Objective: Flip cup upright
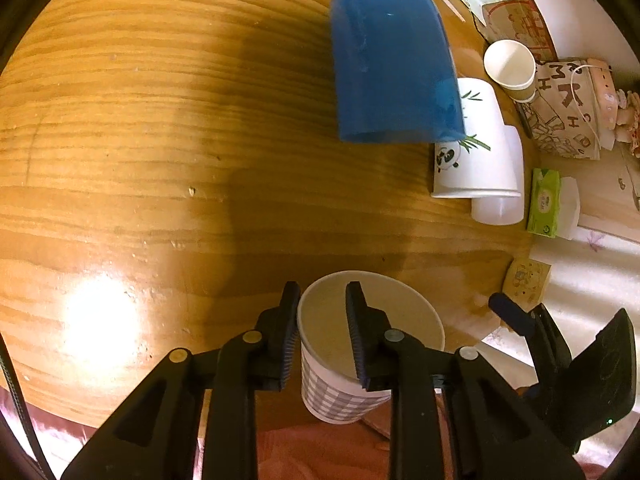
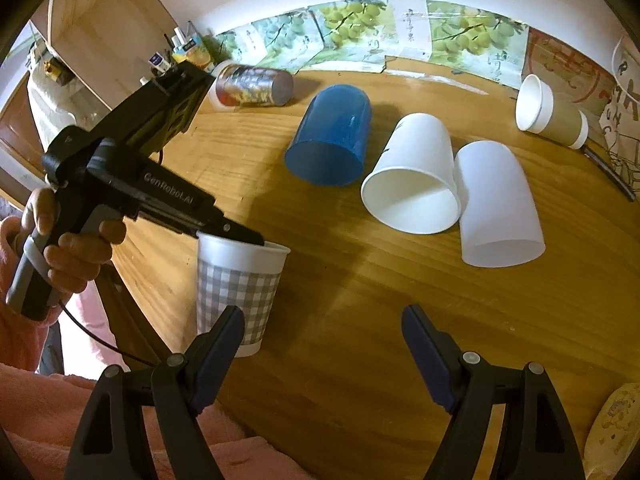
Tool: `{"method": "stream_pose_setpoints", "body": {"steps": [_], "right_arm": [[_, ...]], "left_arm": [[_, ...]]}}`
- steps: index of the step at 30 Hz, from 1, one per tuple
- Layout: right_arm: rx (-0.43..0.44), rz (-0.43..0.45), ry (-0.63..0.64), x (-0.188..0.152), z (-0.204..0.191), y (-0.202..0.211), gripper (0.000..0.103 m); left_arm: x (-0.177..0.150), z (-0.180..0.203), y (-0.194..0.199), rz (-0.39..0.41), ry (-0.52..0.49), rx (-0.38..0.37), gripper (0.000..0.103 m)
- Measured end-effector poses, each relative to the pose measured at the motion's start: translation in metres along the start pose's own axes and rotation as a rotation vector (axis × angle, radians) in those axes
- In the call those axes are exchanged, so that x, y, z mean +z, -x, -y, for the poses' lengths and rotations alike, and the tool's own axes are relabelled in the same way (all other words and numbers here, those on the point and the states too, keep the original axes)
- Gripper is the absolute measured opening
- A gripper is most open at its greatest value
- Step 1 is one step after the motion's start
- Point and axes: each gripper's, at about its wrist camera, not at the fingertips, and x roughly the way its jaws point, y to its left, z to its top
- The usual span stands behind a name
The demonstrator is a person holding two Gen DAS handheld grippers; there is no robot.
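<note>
A grey-checked paper cup [image 1: 340,392] stands upright with its mouth up at the near edge of the round wooden table [image 1: 160,160]. My left gripper [image 1: 322,312] straddles its rim, one finger inside and one outside, and looks loose around the wall rather than clamped. The cup also shows in the right wrist view [image 2: 236,288], with the left gripper [image 2: 240,236] at its rim. My right gripper [image 2: 322,320] is open and empty, low over the table's near side, just right of the cup.
Several cups lie on their sides: a blue one [image 2: 332,140], a white panda-print one [image 2: 416,184], a frosted white one [image 2: 500,208], a brown-sleeved one [image 2: 552,112] and a printed one [image 2: 252,86]. Boxes and grape posters [image 2: 460,32] line the far edge.
</note>
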Motion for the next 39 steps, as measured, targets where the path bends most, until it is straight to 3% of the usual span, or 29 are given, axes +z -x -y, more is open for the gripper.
{"method": "stream_pose_setpoints", "body": {"steps": [3, 7, 14, 18, 22, 29, 39], "right_arm": [[-0.001, -0.009, 0.007, -0.001, -0.003, -0.002, 0.082], [-0.003, -0.024, 0.005, 0.000, -0.005, -0.005, 0.082], [0.000, -0.035, 0.014, 0.003, -0.012, -0.010, 0.082], [0.000, -0.036, 0.024, 0.003, -0.017, -0.010, 0.082], [0.004, -0.028, 0.032, 0.004, -0.022, -0.010, 0.082], [-0.015, -0.015, 0.039, 0.006, -0.025, -0.013, 0.082], [-0.028, -0.023, -0.005, 0.011, -0.027, -0.026, 0.082]], "left_arm": [[0.004, 0.000, -0.004, -0.003, -0.005, 0.020, 0.038], [0.006, 0.001, -0.006, -0.001, -0.019, 0.014, 0.040], [0.008, 0.005, -0.003, 0.031, -0.052, 0.046, 0.061], [0.009, 0.010, 0.004, 0.070, -0.081, 0.084, 0.061], [0.006, 0.012, 0.020, 0.164, -0.098, 0.113, 0.069], [-0.006, 0.007, 0.046, 0.348, -0.068, 0.144, 0.074], [-0.047, 0.004, 0.071, 0.650, -0.039, 0.189, 0.074]]}}
